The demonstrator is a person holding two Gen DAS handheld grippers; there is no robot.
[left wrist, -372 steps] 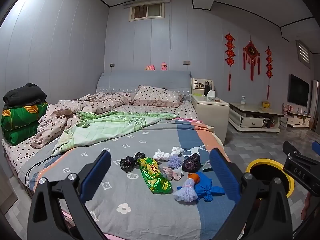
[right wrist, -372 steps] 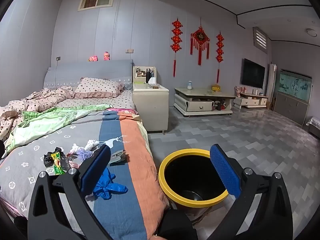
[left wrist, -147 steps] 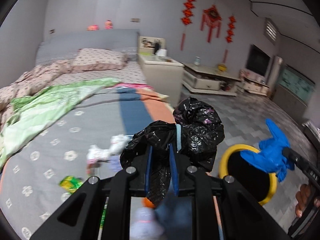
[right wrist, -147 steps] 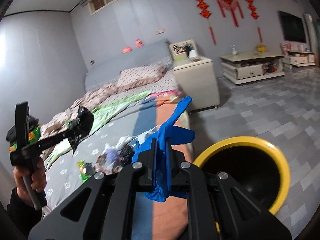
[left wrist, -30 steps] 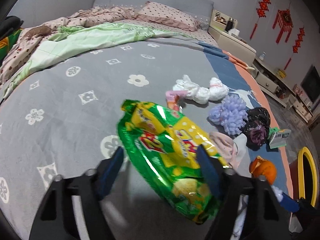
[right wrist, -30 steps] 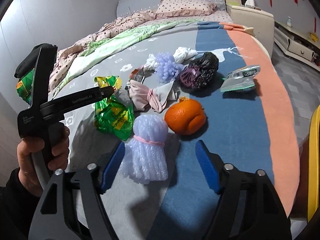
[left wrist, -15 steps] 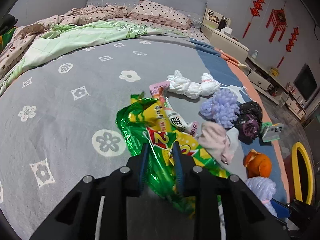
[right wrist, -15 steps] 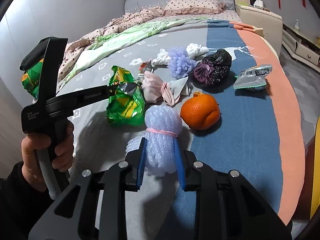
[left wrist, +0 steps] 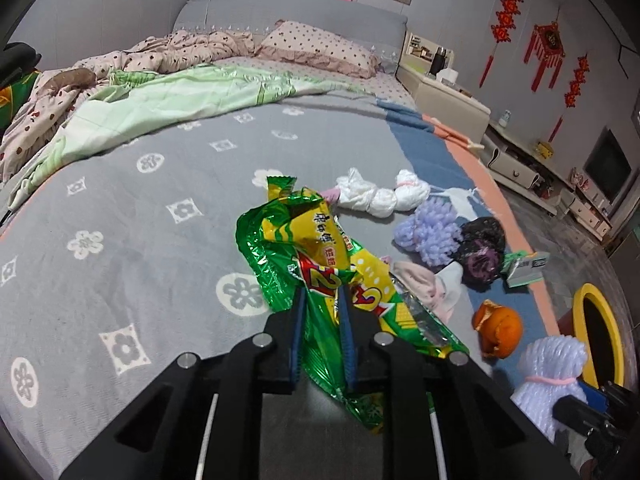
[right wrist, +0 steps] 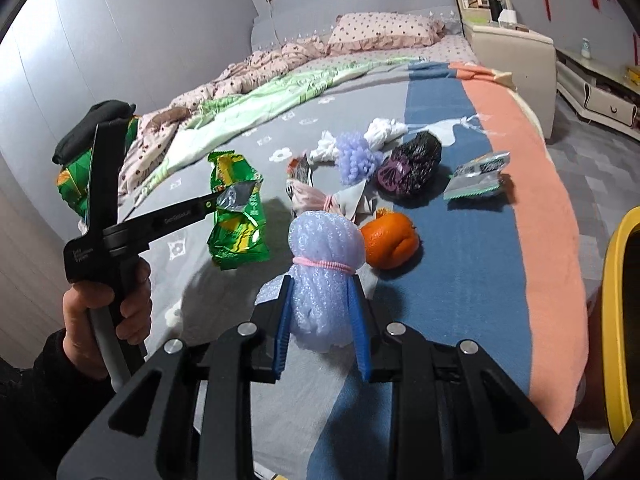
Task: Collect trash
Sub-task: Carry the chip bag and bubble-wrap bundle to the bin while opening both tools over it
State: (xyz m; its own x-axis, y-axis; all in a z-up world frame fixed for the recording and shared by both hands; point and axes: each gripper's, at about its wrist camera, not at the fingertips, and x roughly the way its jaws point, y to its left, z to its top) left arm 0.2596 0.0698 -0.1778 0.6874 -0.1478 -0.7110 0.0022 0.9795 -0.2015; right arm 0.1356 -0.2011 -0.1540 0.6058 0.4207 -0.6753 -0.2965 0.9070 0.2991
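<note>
My left gripper (left wrist: 322,300) is shut on a green and yellow snack bag (left wrist: 312,248) and holds it above the grey bedspread (left wrist: 120,240); the bag also shows in the right wrist view (right wrist: 236,216). My right gripper (right wrist: 320,292) is shut on a pale lilac foam bundle tied with a pink band (right wrist: 324,264), also seen at the lower right of the left wrist view (left wrist: 552,376). The yellow-rimmed black bin (right wrist: 620,320) stands on the floor right of the bed.
Still on the bed: an orange peel (right wrist: 390,242), a black and purple bag (right wrist: 412,164), a lilac foam ball (right wrist: 356,156), white tissue bundles (left wrist: 376,196), a pink cloth (right wrist: 320,200) and a silver-green wrapper (right wrist: 478,176). Bedding lies at the back left.
Both grippers went from open around their items to shut on them. The snack bag and the foam bundle have since been lifted off the bedspread.
</note>
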